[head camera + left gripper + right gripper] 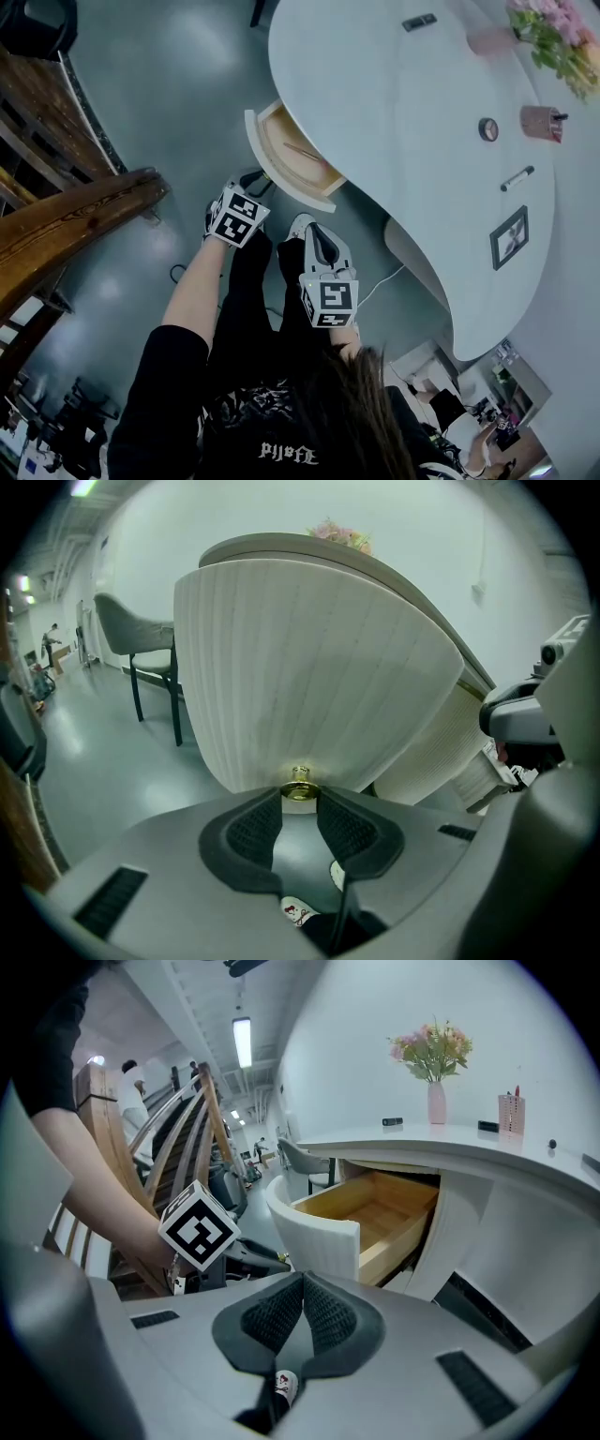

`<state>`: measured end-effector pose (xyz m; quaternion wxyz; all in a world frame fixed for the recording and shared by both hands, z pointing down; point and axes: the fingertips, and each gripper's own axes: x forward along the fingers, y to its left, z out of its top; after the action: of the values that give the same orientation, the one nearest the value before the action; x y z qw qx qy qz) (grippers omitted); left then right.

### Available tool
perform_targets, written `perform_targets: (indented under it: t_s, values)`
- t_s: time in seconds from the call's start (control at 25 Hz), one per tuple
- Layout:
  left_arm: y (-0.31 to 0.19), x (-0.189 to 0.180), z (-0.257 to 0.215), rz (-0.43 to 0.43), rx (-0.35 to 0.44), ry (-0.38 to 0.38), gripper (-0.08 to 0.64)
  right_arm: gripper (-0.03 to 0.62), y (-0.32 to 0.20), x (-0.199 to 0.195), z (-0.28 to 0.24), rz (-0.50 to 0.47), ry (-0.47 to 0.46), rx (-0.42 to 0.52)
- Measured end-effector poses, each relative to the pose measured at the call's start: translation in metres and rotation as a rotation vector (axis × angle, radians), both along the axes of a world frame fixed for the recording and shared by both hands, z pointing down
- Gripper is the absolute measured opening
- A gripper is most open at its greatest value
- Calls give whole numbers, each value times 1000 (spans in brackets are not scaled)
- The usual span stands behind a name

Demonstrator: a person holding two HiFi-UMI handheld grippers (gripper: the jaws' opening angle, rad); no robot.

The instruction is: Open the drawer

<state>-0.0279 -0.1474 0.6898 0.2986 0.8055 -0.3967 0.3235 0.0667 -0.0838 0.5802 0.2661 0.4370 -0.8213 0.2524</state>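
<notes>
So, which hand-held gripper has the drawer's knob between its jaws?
The left hand-held gripper; its tips grip the knob; the right hand-held gripper is shut, empty.

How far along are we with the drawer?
Mostly done: the drawer stands pulled out of the desk, its wooden inside showing. In hand: the left gripper is closed on the brass knob. The right gripper is shut and empty. Left: perhaps a little more pull, then let go.
</notes>
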Motion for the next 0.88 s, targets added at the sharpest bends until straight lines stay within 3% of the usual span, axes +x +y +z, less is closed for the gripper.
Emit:
perform_targets:
  t_s: [0.88]
  values:
    - [30, -17, -2, 5, -47, -16, 129, 26, 31, 8, -1, 74, 30, -35]
